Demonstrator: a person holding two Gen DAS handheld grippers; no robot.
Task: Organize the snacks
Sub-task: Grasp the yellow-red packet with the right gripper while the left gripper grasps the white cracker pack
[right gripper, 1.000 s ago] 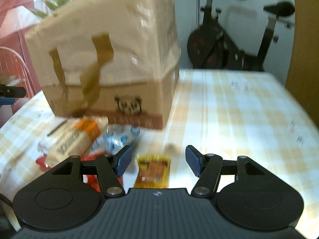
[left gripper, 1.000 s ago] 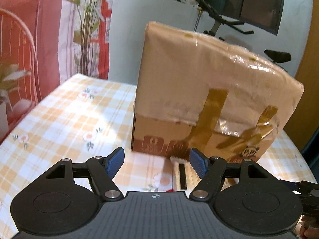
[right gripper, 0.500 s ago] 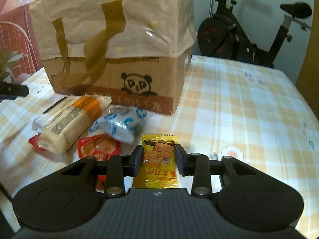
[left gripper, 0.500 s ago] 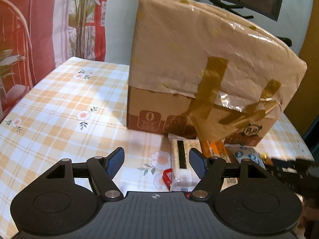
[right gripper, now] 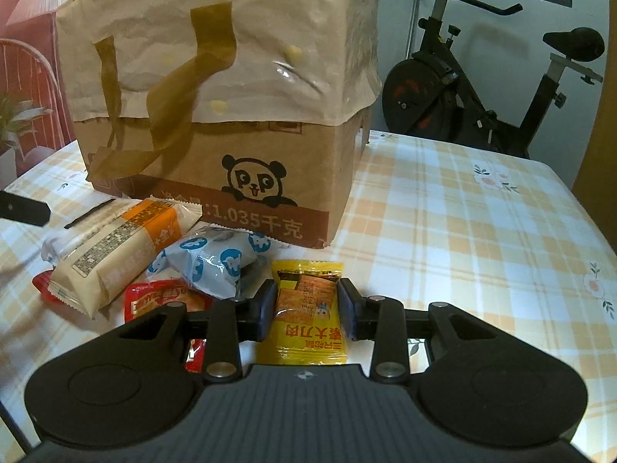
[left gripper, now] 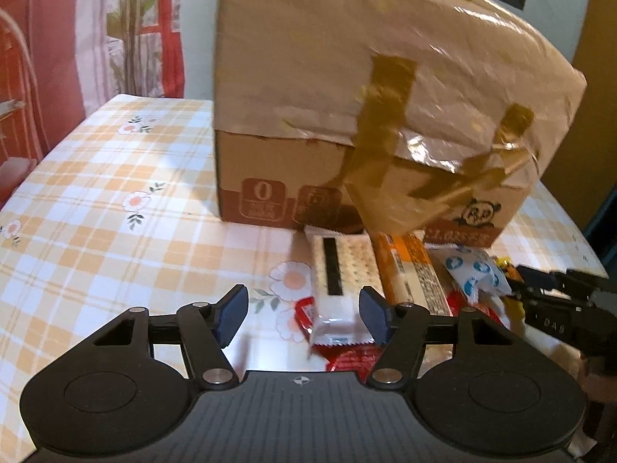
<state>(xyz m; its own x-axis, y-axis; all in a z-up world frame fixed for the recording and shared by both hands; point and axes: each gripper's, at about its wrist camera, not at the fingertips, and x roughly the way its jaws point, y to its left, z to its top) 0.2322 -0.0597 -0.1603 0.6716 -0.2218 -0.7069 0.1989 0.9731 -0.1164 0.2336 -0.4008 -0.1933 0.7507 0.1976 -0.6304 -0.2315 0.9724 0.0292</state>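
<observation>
The flat yellow foil snack packet (right gripper: 306, 316) sat pinched between the right gripper (right gripper: 307, 310) pads, just in front of the big cardboard box with the panda print (right gripper: 216, 115). The left gripper (left gripper: 302, 318) was half spread and closing, with the white dotted wrapper bar (left gripper: 339, 281) between its blue fingertips (left gripper: 230, 314), untouched, also near that box.

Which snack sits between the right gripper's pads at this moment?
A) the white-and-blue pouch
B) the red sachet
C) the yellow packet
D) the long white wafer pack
C: in the right wrist view, the right gripper has both pads pressed against the sides of the yellow packet, while the white-and-blue pouch lies untouched beside it.
</observation>
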